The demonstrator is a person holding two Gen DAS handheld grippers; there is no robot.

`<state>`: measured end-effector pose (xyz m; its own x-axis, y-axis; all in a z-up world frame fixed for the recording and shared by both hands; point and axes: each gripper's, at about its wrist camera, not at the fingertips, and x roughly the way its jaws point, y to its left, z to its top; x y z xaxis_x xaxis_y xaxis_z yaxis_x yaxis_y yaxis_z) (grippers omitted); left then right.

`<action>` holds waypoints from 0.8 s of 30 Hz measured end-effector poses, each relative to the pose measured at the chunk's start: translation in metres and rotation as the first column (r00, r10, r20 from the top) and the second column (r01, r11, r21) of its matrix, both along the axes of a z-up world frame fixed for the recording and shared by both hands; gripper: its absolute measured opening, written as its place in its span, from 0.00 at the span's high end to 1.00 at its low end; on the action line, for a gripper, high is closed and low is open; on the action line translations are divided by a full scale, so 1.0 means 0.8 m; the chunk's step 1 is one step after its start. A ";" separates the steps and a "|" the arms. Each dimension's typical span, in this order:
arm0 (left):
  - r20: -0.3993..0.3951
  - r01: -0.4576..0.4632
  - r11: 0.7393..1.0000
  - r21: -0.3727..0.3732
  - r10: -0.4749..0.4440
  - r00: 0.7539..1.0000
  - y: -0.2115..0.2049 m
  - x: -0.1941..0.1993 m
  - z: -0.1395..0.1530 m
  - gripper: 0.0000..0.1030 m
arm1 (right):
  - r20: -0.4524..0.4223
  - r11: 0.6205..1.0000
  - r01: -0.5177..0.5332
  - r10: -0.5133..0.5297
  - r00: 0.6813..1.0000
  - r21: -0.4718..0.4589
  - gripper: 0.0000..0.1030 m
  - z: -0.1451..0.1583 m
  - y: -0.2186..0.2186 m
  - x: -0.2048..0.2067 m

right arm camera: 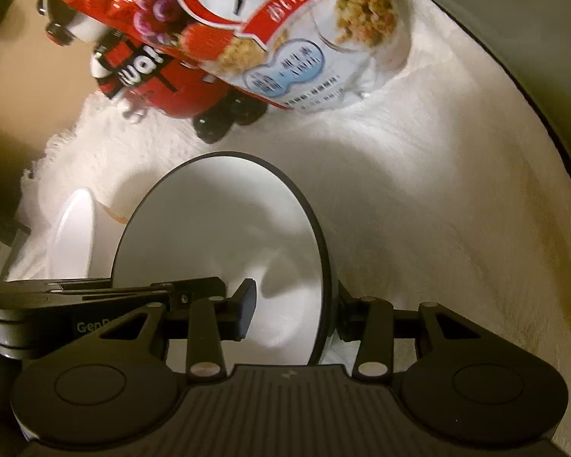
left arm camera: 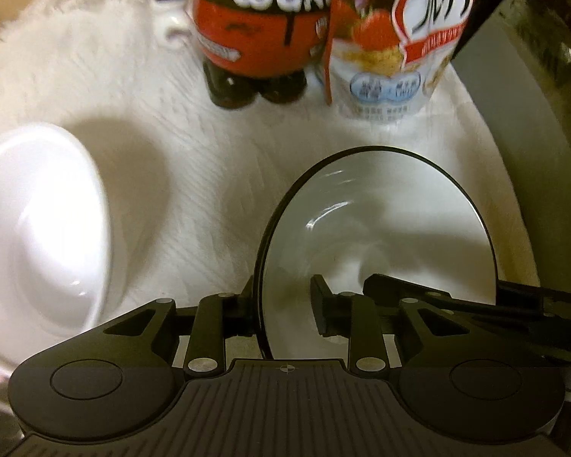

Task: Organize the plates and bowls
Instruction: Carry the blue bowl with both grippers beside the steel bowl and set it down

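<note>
White bowl (left arm camera: 42, 236) sits off to the left on the fuzzy white cloth (left arm camera: 194, 175), untouched so far. Left tongs (left arm camera: 285, 304) and right tongs (right arm camera: 293, 304) both straddle the black-rimmed plate's (left arm camera: 380, 221) rim, fingers not quite pinched. Looks early on, nothing stacked yet. Red bottle (left arm camera: 262, 19) and cereal bag (left arm camera: 392, 38) behind.

Plate (left arm camera: 380, 228) on the cloth (left arm camera: 209, 175), bowl (left arm camera: 42, 243) to its left, bottle (left arm camera: 259, 30) and cereal bag (left arm camera: 392, 38) behind.
</note>
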<state>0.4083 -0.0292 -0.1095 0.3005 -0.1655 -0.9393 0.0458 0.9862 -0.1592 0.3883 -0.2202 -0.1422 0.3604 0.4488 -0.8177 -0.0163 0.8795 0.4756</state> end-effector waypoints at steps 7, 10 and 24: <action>0.094 -0.035 0.999 0.023 0.032 0.995 0.006 -0.022 0.063 0.70 | 0.081 0.998 -0.038 0.035 0.996 0.041 0.58 0.052 0.003 -0.007; 0.101 -0.053 0.998 0.027 0.050 0.994 0.014 -0.040 0.084 0.68 | 0.107 0.996 -0.073 0.066 0.992 0.059 0.57 0.074 0.007 -0.018; 0.032 -0.156 0.984 -0.084 0.159 0.987 0.072 -0.177 0.051 0.65 | 0.044 0.964 -0.258 0.256 0.966 0.063 0.54 0.079 0.062 -0.102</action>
